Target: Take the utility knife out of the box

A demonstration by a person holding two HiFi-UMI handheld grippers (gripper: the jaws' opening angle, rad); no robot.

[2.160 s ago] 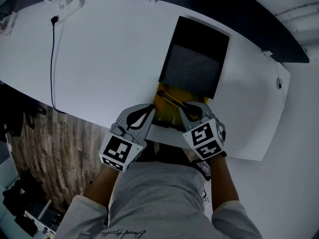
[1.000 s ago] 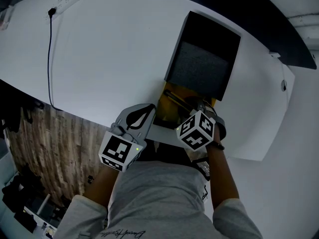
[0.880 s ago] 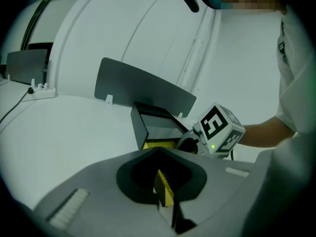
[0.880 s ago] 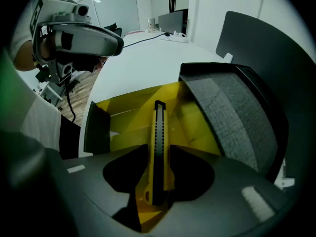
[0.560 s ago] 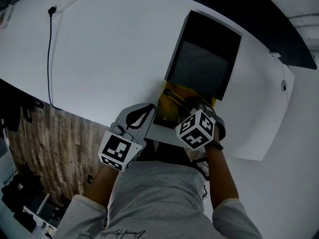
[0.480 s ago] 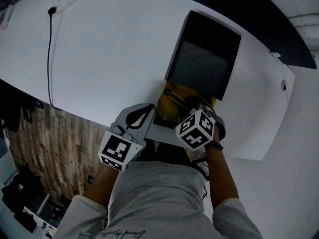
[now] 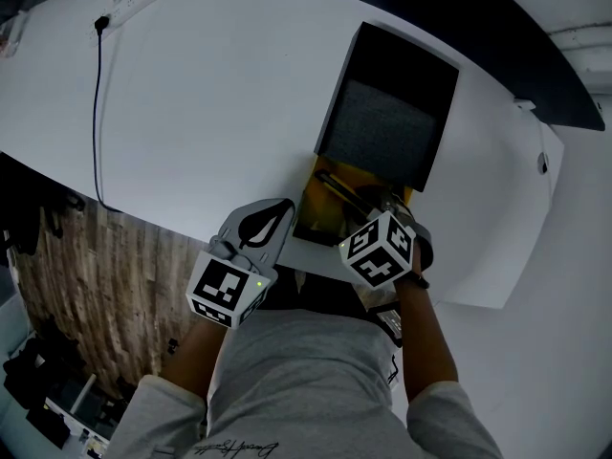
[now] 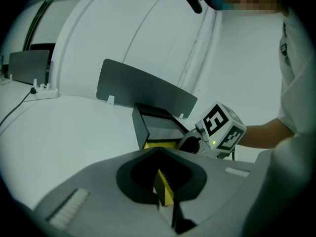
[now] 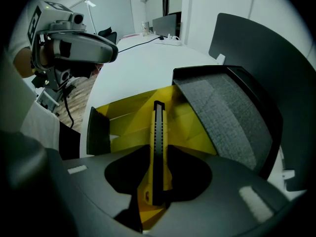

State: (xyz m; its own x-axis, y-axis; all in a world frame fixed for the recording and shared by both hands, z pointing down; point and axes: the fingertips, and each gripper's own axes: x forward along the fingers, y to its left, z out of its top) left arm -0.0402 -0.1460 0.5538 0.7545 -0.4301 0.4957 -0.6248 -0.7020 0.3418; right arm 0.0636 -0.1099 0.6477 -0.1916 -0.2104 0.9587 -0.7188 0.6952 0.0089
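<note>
Since the earliest frame the right gripper [image 7: 381,210] has tipped steeply down into the box [image 7: 308,204]. Its jaws have just been closing with the utility knife [image 9: 158,147] between them.

From the head view, the box is lying open on the white table [image 7: 210,94], and its dark lid [image 7: 387,113] is folding back away from the person. The left gripper [image 7: 279,216] is resting at the near left corner of the yellow tray [image 7: 320,197]. The right gripper is pointing down into that tray, and its marker cube [image 7: 378,249] is covering the fingertips.

From the left gripper view, the jaws are pinching a thin yellow edge, which seems to be a wall of the box, so this hand is steadying the box.

From the right gripper view, the knife is lying along the yellow tray. Its near end is sitting between the two jaws, which are pressing on its sides. Whether it is already leaving the tray floor, I cannot tell from here. I am judging the grasp as made, so only the lift out of the box is remaining.
</note>
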